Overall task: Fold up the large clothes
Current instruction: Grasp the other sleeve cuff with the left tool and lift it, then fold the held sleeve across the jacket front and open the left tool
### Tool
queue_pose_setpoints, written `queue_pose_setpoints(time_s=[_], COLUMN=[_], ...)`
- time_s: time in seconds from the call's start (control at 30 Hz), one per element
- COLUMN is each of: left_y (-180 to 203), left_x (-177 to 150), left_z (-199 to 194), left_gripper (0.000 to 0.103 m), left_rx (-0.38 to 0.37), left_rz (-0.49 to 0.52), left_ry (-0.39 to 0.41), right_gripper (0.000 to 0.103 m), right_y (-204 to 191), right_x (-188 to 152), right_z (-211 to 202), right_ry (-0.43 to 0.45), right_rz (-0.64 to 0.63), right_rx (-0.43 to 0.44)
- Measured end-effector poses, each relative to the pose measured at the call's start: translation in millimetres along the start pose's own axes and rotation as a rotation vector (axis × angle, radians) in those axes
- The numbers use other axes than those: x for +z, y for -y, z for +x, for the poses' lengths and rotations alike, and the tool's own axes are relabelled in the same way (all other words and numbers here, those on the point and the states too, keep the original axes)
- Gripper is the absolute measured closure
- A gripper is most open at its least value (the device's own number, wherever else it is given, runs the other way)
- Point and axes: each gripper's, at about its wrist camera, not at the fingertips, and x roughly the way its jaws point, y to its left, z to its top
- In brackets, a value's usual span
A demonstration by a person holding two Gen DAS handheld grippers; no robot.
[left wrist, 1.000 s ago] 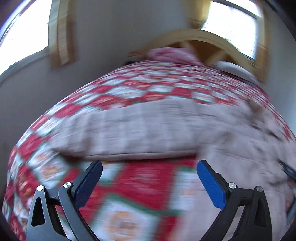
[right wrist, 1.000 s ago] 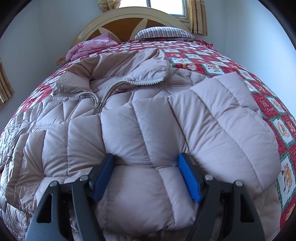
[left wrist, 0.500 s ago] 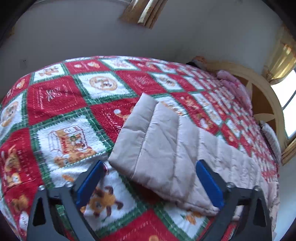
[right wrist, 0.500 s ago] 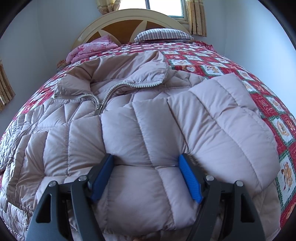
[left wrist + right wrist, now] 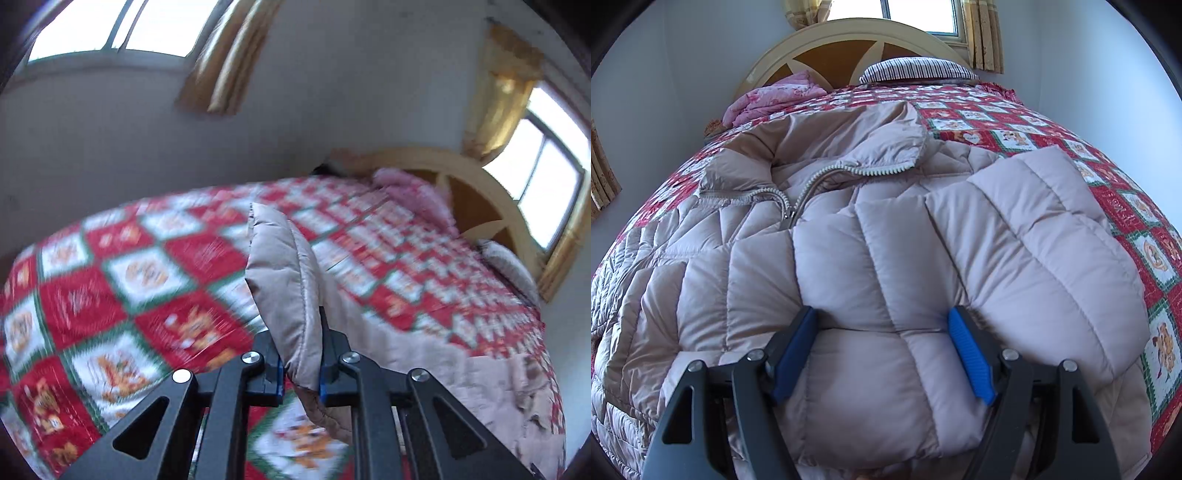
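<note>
- One red patchwork bed (image 5: 1027, 125), two pillows at its headboard (image 5: 849, 44), two curtained windows.
- One padded jacket (image 5: 871, 258) lay across it.
- Left claw (image 5: 301, 373) was clamped on a sleeve (image 5: 284, 280); right claw (image 5: 882, 354) stood apart, pressing the jacket.

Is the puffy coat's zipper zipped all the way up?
No, partly open. On the coat, the zipper teeth split apart above the pull, running to each collar side.
</note>
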Motion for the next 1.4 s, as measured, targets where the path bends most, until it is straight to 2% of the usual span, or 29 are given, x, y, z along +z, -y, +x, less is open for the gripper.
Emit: queue_pose_setpoints(time_s=[0.13,0.27,0.47,0.67,0.9,1.07,1.2,1.4], left_y=[50,96,161,221,273,313,341,368], left_x=[17,25,23,3,-35,-82,-127,-183], left_z=[-32,-67,-98,-122,-130,-133,-128,-115], left_gripper=[0.091,0.091,0.091,0.091,0.091,0.091,0.091,0.091], left_rx=[-0.116,-0.232,-0.401,-0.535,-0.629,-0.675,-0.687,-0.657], left_rz=[0.091,0.176,0.262,0.359,0.411,0.462,0.529,0.632], left_ry=[0.074,0.114,0.118,0.12,0.071,0.009,-0.038,-0.087], right_gripper=[0.026,0.025,0.021,0.02,0.019,0.019,0.019,0.019], right_y=[0,1,-3,15,43,62,73,95], right_x=[0,1,4,10,15,9,-3,-18], right_z=[-1,-1,1,-34,-77,-90,-91,-85], right_ry=[0.004,0.007,-0.026,-0.002,0.082,0.112,0.108,0.086], right_rz=[0.004,0.009,-0.01,0.078,0.114,0.153,0.173,0.232], right_rx=[0.004,0.012,0.008,0.108,0.115,0.111,0.111,0.111])
